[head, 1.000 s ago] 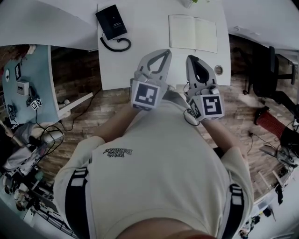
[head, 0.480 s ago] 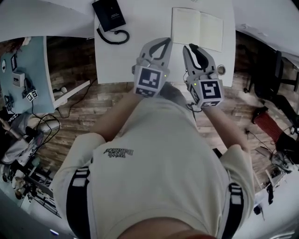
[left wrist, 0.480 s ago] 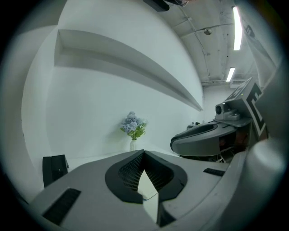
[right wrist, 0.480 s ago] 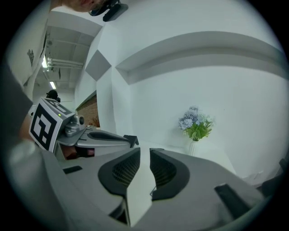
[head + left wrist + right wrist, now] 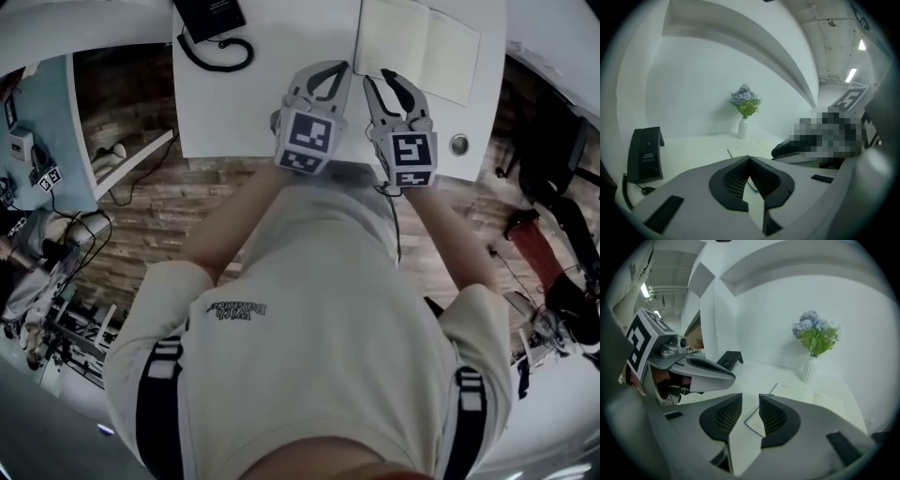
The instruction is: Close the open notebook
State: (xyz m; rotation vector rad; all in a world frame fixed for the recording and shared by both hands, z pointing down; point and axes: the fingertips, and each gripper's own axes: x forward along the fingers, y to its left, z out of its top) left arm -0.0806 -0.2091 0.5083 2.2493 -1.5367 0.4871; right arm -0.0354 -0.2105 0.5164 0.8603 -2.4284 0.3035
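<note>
notebook lies open, pages up, on the right part of the white desk. both grippers hover side by side over the desk's near edge, tips by the notebook's near left corner. left gripper: jaws together at the tips, empty. right gripper: jaws opening, gap between the pads, nothing in it. phone far left. vase of flowers behind the notebook.
</note>
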